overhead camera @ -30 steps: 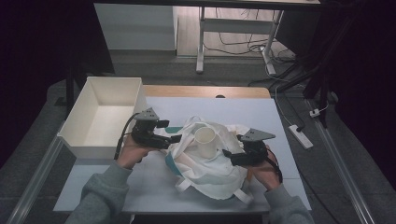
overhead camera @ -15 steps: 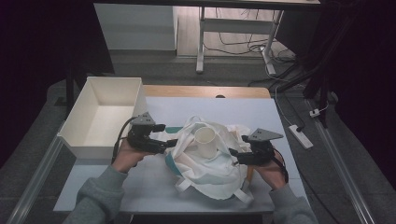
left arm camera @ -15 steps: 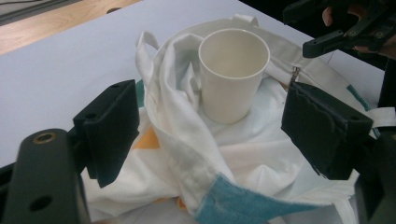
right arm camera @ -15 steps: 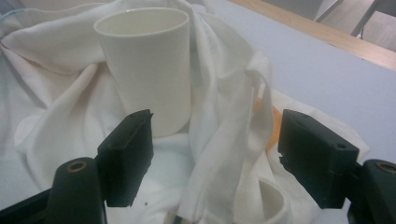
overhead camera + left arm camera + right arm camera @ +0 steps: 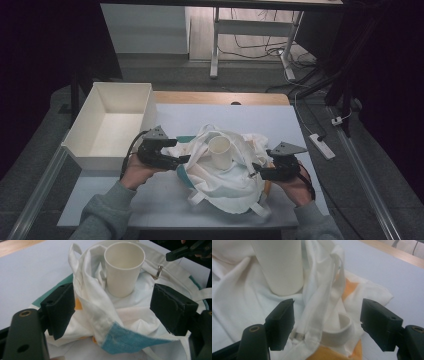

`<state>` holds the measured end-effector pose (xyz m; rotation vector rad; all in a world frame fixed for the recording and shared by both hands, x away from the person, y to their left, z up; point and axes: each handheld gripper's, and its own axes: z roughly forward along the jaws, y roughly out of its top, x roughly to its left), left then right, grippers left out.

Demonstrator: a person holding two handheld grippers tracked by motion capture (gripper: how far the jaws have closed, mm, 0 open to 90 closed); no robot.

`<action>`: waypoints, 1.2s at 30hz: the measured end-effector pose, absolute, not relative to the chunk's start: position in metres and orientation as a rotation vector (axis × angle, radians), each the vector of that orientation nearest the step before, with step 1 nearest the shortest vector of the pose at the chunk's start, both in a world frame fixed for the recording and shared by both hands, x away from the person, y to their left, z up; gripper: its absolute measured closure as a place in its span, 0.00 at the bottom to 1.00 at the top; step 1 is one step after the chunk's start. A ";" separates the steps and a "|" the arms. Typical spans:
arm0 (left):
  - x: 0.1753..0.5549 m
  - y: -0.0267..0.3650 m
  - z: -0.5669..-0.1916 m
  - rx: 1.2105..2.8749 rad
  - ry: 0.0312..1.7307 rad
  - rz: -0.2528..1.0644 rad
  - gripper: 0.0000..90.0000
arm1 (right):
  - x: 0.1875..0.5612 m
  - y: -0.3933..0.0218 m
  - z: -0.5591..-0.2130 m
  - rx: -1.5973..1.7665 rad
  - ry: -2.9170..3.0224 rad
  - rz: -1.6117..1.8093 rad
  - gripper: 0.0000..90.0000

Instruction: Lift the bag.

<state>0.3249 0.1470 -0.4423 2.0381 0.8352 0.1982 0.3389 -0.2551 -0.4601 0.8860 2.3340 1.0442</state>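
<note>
- i see a white cloth bag [image 5: 225,175] lying crumpled in the middle of the pale table [image 5: 165,200], and a white paper cup [image 5: 220,151] stands upright on top of it.
- my left gripper [image 5: 182,160] is at the left edge of the bag. in the left gripper view its jaws stand wide apart, a fold of the cloth [image 5: 100,312] with a blue patch lies between them, and the pads do not press it.
- my right gripper [image 5: 256,172] is at the right edge of the bag. its jaws have just closed a little but they are wide; a strap [image 5: 322,307] of the bag lies between them, not pinched.
- a white box [image 5: 107,125] stands at the left of the table, near the left gripper.
</note>
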 end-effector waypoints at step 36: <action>0.317 0.155 -0.492 2.152 0.947 0.076 0.86 | 0.329 -0.267 -0.474 0.999 2.427 0.840 0.59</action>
